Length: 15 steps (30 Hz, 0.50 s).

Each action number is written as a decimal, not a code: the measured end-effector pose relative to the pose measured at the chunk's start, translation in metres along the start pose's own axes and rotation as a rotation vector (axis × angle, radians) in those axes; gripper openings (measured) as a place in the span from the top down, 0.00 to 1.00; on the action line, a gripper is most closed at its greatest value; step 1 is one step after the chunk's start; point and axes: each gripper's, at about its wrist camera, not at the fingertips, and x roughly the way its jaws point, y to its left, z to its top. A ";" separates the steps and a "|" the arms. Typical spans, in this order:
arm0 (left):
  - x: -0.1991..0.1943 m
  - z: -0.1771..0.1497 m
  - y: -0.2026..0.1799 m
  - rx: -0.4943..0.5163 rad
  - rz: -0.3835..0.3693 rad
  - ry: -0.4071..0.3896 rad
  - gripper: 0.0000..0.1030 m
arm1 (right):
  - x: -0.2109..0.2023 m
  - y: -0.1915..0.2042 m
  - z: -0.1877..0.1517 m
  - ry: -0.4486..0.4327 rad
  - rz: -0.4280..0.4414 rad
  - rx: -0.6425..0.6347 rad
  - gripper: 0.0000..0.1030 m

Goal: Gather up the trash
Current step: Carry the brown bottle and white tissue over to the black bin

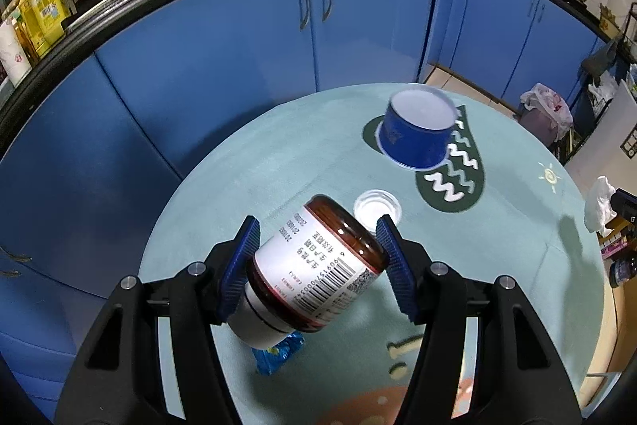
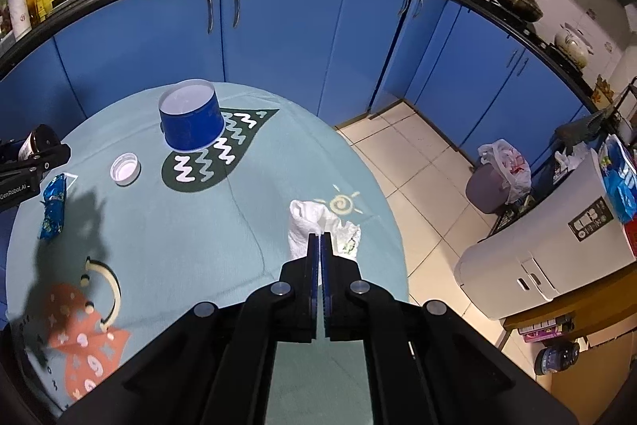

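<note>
My left gripper is shut on a brown jar with a white label and white cap, tilted and held above the teal round table. Its blue pads press on the jar's two sides. Under the jar lies a blue snack wrapper, seen flat on the cloth in the right wrist view. My right gripper is shut, its tips pinching a crumpled white tissue above the table's right edge. A white lid and an upturned blue paper bowl rest on the table.
Blue cabinets curve behind the table under a cluttered black counter. A grey bin lined with a white bag stands on the tiled floor to the right. A white appliance and a low wooden shelf sit nearer right.
</note>
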 end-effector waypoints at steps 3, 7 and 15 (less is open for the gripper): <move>-0.009 -0.003 -0.010 0.016 -0.005 -0.005 0.41 | -0.010 -0.008 -0.008 -0.005 -0.006 0.013 0.98; -0.020 -0.007 -0.029 0.047 -0.017 -0.010 0.41 | -0.021 -0.021 -0.022 -0.011 -0.016 0.039 0.98; -0.040 -0.012 -0.079 0.122 -0.059 -0.031 0.41 | -0.040 -0.056 -0.054 -0.006 -0.049 0.096 0.98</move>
